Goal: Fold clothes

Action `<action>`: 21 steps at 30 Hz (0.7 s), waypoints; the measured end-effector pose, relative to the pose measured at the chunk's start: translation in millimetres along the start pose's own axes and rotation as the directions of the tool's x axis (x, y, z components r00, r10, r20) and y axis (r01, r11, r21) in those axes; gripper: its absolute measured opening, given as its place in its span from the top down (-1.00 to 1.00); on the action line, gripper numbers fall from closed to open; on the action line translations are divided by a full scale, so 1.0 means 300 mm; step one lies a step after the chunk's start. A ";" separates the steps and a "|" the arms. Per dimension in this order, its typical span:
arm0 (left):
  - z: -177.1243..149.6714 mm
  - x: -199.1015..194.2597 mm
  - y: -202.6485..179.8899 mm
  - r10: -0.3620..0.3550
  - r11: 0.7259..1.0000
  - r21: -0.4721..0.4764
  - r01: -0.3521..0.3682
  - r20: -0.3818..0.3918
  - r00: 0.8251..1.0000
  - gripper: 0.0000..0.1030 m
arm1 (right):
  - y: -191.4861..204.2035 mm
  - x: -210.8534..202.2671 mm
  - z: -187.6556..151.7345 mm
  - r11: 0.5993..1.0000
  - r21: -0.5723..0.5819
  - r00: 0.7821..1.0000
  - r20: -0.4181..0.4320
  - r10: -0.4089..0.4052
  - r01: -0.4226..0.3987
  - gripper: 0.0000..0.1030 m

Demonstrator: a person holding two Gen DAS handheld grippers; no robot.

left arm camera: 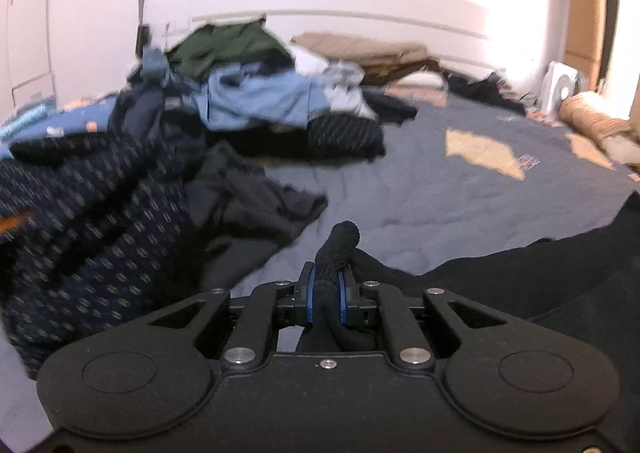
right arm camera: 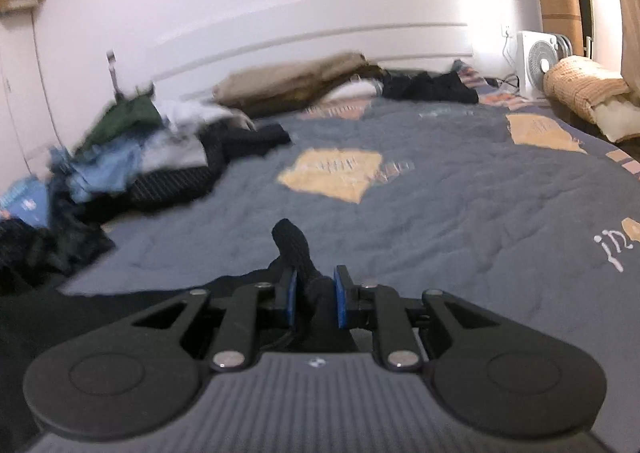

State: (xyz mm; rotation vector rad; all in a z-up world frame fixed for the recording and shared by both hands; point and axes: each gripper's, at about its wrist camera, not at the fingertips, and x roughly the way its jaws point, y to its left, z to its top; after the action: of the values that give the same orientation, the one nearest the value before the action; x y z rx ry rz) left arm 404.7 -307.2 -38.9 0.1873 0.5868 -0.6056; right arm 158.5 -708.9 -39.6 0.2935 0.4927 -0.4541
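Black knit garment (left arm camera: 520,277) spans both grippers above the grey quilt (right arm camera: 440,193): left gripper (left arm camera: 326,293) and right gripper (right arm camera: 314,293) each pinch an edge, cloth stretched between them.

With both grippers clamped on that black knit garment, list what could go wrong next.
1. The left gripper and right gripper each pinch only a bunched tip of the black knit garment, so it may slip out when pulled taut.
2. The heap of unfolded blue and dark clothes lies close on the left; the spread garment could snag or drag it.
3. Both views are blurred, so placement on the grey quilted bedspread may come out crooked.
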 end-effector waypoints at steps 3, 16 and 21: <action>-0.028 0.087 -0.006 0.030 1.000 0.003 -0.030 -0.046 0.999 0.78 | 0.002 0.082 -0.048 0.999 -0.017 0.998 -0.046 -0.036 0.035 0.64; -0.022 -0.164 0.041 0.020 0.993 -0.115 -0.018 0.017 1.000 -0.03 | -0.023 -0.098 0.010 0.995 0.097 0.999 -0.009 -0.038 0.038 0.19; -0.106 -0.410 0.038 -0.046 0.974 -0.219 0.060 0.070 0.996 -0.16 | -0.018 -0.350 -0.054 0.983 0.180 0.999 0.015 0.034 -0.037 0.04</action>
State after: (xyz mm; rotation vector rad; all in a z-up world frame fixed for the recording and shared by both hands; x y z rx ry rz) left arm 314.7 -228.3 5.2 -0.0577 0.5931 -0.5910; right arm 67.1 -671.0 -0.1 0.4735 0.4350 -0.4663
